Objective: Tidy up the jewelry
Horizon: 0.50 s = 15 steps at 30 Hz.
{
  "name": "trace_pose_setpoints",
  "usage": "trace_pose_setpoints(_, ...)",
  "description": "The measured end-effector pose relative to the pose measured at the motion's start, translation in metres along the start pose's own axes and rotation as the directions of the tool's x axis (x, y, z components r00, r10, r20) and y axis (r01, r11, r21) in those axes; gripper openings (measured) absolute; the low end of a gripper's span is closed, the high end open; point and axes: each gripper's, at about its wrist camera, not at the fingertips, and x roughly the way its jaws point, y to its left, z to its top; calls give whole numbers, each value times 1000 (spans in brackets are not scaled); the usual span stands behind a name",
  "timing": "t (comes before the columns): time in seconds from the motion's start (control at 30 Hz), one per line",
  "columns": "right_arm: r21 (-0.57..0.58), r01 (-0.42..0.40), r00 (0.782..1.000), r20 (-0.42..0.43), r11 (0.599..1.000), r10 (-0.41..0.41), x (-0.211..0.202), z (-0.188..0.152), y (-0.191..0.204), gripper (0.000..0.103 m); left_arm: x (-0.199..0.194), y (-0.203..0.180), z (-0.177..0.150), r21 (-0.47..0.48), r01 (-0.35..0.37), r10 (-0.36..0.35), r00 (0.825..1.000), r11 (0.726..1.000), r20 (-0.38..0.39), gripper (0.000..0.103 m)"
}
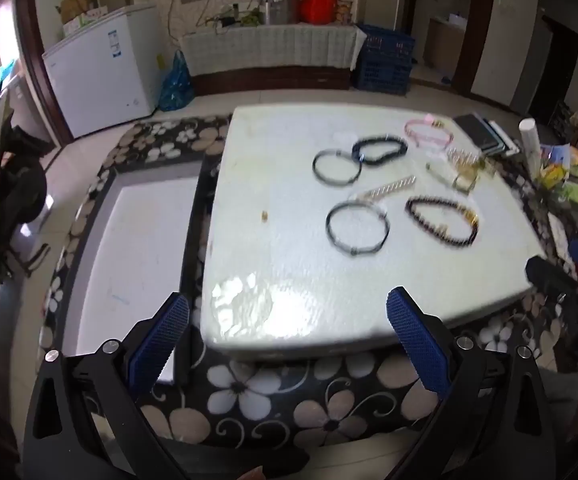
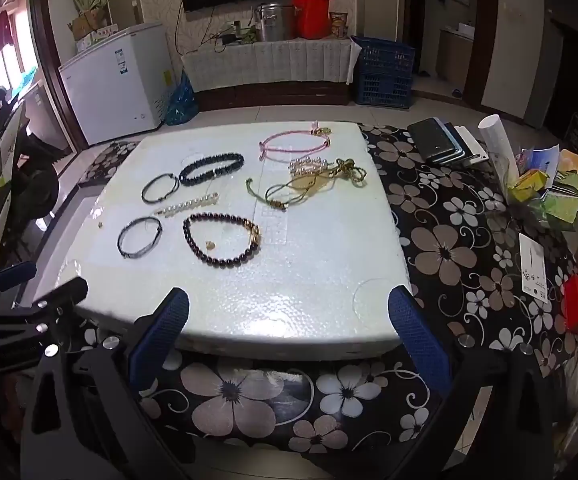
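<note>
Both of our grippers, left gripper [image 1: 287,322] and right gripper [image 2: 289,320], hover with fingers spread wide and nothing between them, over the near edge of the white foam board [image 2: 289,304] on the flowered counter [image 2: 449,248]. Farther back on the board lie the bracelets: dark beaded bracelet [image 2: 221,240], pink cord bracelet [image 2: 294,142], pearl strand [image 2: 187,205].

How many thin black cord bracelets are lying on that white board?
2. One black cord bracelet lies toward the far left, beside the black bead bracelet. The other cord bracelet is nearer, left of the dark red bead bracelet.
</note>
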Motion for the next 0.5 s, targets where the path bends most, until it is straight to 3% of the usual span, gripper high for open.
trace_pose_setpoints(0.2,45,-24,1000,13,999,23,-14,16,-9,99,-7,-8,-15,20,-12,12,1000,1000,15,100)
trace_pose_setpoints(0.27,32,-29,1000,8,999,29,-15,18,-5,99,-13,-12,34,15,-4,5,998,1000,-66,101)
trace_pose_setpoints(0.5,22,8,1000,-19,1000,-8,-16,20,-4,99,-12,-22,45,28,-3,7,994,1000,-111,101)
